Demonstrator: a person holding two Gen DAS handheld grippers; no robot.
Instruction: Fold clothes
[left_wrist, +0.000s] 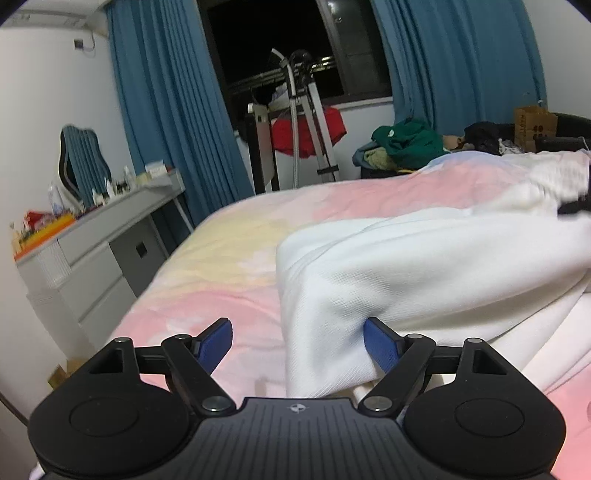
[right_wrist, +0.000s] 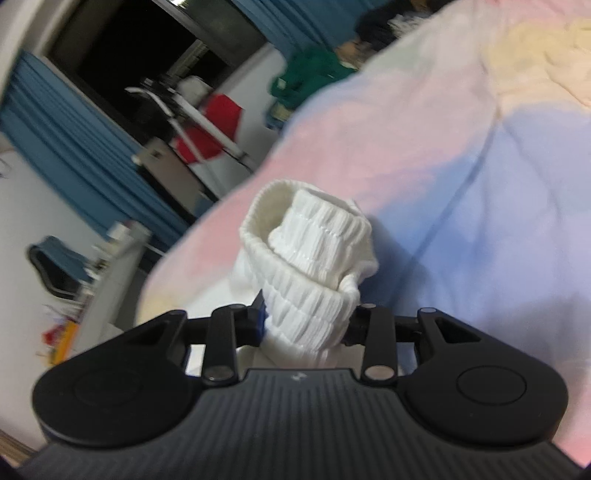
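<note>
The white garment (left_wrist: 424, 266) lies rumpled on the pastel bedspread (left_wrist: 221, 258), not a flat folded stack, so folding looks mid-way. The left gripper (left_wrist: 298, 343) stands spread wide, a fold of cloth resting against one finger. The right gripper (right_wrist: 306, 317) is clenched on the garment's ribbed cuff (right_wrist: 310, 251), lifted above the bedspread.

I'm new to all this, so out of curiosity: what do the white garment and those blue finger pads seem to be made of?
The white garment looks like a soft knit, probably cotton: fine ribs, limp folds, and a gathered elastic cuff clamped in the right gripper. The blue pads on the open left gripper look matte, perhaps rubber or plastic; I can't tell which.
</note>
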